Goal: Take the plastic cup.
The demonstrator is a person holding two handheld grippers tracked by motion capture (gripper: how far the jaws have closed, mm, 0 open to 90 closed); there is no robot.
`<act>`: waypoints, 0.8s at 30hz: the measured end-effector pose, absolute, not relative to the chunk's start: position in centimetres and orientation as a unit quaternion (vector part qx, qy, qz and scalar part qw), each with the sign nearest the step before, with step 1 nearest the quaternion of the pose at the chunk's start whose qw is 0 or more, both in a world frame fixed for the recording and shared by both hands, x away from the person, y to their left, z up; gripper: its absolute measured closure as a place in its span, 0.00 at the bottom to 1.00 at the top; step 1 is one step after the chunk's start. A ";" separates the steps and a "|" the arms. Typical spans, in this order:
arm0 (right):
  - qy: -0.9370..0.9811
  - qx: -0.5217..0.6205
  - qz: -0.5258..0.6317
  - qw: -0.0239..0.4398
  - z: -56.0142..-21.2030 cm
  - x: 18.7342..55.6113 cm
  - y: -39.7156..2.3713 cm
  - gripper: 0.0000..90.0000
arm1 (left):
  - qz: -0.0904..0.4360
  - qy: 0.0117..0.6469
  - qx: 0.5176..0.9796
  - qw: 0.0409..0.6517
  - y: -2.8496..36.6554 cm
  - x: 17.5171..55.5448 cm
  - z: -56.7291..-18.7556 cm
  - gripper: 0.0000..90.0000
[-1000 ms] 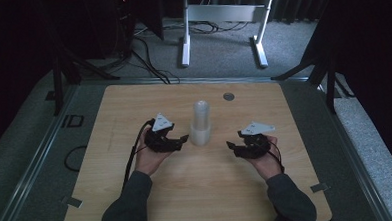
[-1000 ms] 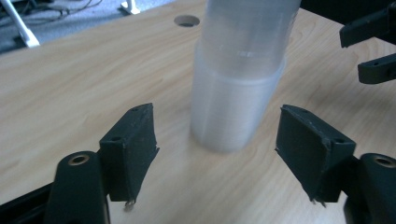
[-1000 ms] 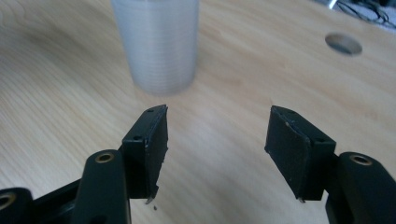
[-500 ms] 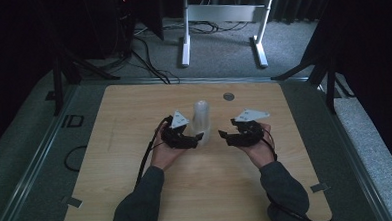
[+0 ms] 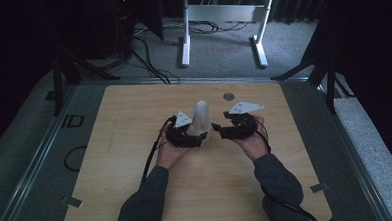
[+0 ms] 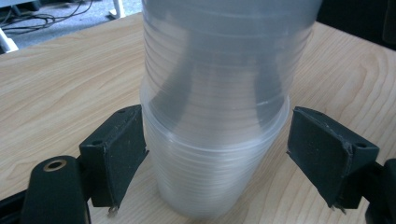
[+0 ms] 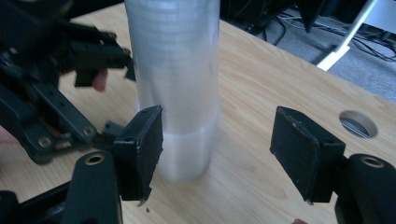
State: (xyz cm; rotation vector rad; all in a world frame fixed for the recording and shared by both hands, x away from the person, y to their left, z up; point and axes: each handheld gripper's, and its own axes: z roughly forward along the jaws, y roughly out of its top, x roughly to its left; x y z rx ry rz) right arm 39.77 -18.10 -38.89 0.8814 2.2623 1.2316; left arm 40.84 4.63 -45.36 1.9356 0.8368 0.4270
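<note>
Clear plastic cups (image 5: 201, 119) stand stacked upright near the middle of the wooden desk (image 5: 121, 164), between the two grippers. At the stack's left, the left gripper (image 5: 194, 139) has just been opening; its own view shows the stack (image 6: 212, 140) between released jaws, the left pad touching or nearly so, the right one apart. To the right, the right gripper (image 5: 219, 129) has just been closing, and its view shows the stack (image 7: 180, 93) beyond its left pad, nothing gripped, beside a round hole (image 7: 358, 124) in the desk.
</note>
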 end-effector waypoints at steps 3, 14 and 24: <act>0.808 0.317 0.455 0.200 -38.4 40.1 -17.7 0.38 | 0.175 0.341 0.793 0.474 4.5 40.9 -45.6 0.22; 0.802 0.307 0.476 0.190 -37.1 40.9 -16.1 0.37 | 0.174 0.346 0.790 0.476 4.5 41.0 -45.7 0.24; 0.806 0.299 0.477 0.183 -36.3 42.0 -14.4 0.35 | 0.176 0.346 0.788 0.478 4.5 40.9 -45.7 0.25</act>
